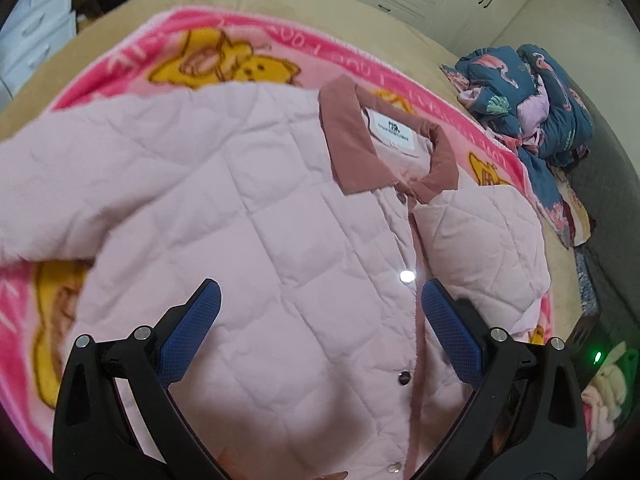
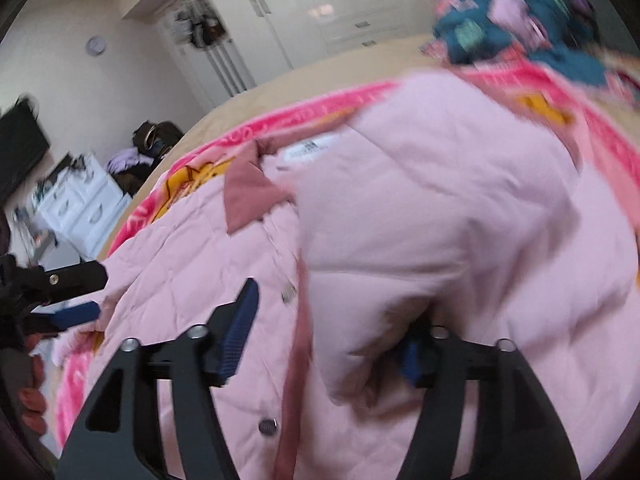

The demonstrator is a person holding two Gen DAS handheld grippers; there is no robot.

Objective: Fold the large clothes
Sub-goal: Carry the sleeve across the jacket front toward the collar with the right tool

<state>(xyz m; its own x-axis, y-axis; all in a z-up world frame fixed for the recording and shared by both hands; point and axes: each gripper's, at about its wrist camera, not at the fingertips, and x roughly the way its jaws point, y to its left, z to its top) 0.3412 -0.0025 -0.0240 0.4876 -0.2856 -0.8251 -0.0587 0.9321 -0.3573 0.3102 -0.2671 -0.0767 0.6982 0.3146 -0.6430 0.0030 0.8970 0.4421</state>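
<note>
Soft, even indoor light; the right wrist view is motion-blurred (the left sharper), both bowed at dark fisheye edges.

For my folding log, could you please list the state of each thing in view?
Pink quilted jacket: flat, buttoned, one sleeve folded across its front.
Collar: open, label showing.
Left claw: open, holding nothing.
Right claw: open, sleeve fabric draped over one finger.
Blue quilt: crumpled.

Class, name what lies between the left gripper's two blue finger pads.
Left wrist view: quilted pink jacket fabric fills the gap of the open left gripper, untouched.

Left tongs (image 1: 320, 294) agape, right tongs (image 2: 332, 328) agape
</note>
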